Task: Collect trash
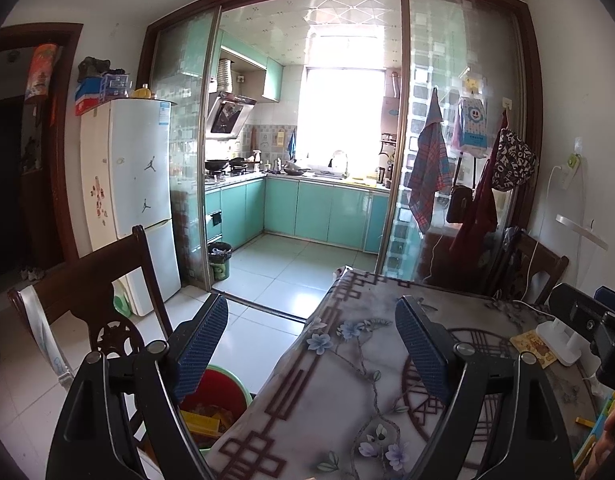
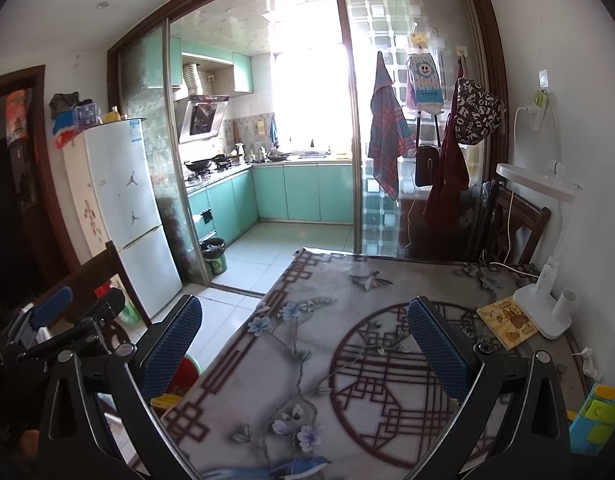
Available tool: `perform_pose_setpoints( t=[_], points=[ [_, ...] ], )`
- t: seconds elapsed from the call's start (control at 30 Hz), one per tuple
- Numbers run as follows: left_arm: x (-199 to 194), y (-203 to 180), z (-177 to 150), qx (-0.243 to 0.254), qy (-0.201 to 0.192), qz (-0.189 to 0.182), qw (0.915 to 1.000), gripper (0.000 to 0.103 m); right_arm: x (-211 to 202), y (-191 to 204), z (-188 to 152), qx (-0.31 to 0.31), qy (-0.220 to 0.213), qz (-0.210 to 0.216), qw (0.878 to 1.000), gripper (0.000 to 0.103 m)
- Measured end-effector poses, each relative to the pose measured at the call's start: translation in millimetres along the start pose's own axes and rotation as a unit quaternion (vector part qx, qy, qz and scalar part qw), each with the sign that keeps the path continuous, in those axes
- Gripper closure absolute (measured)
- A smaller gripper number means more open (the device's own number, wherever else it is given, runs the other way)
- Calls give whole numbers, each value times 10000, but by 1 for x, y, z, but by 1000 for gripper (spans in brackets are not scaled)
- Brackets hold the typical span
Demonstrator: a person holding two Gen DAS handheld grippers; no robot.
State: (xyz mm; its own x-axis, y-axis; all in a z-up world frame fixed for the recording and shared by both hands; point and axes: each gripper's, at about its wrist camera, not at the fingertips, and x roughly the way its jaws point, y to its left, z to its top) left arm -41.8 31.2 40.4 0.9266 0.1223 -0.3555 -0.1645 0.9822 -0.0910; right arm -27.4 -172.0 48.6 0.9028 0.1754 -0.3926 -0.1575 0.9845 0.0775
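Grippers are both hanging wide apart and holding nothing as we are looking across a table toward a kitchen. Our left gripper is straddling the table's left edge; our right gripper is hovering over the cloth. Trash, yellow packaging, is lying in a red bin on the floor beside the table, its long axis running roughly left to right. A wrapper is lying flat by a lamp.

right gripper: jaws wide apart, nothing between, over table
bin: beside left jaw, below table edge
lamp: right of right jaw
booklet: touching lamp base
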Motion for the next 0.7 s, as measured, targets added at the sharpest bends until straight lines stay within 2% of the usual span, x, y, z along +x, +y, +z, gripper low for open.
perform_pose_setpoints(
  t=[0.7],
  points=[
    [10, 8, -2, -42, 76, 68, 9999, 17, 6, 5, 3, 0, 75, 97, 9999, 0]
  ],
)
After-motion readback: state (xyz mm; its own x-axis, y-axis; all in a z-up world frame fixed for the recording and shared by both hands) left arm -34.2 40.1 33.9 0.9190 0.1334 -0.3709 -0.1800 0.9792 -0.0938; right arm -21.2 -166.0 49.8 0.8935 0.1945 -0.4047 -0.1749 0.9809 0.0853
